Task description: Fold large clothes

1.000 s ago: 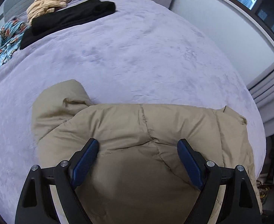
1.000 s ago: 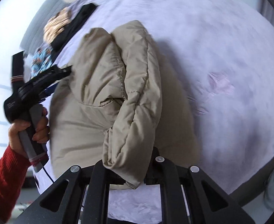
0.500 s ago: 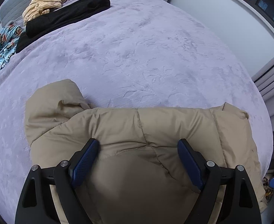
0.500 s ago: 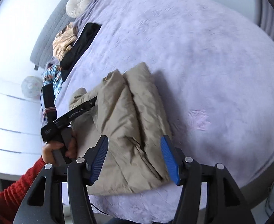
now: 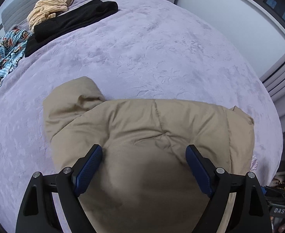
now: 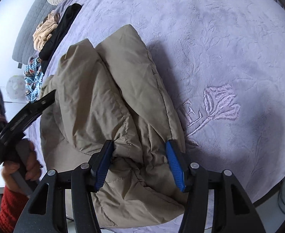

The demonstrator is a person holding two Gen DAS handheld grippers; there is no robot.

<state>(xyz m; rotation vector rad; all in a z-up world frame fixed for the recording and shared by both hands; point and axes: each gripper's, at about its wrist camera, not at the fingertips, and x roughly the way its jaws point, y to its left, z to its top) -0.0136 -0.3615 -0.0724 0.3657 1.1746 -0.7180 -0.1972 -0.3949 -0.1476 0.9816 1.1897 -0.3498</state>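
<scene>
Straddling the folded tan jacket (image 6: 123, 97), the right tool (image 6: 138, 163) stands part-spread; the left tool (image 5: 144, 167) gapes wide above it.

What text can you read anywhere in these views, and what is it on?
"E": embroidered on the purple bedspread beside the stitched rose; any letters before it are hidden by the beige jacket.
"DAS": on a dark item beside the bed, partly cut off.
White print on the left claw, seen in the right wrist view: too blurred to read.
</scene>
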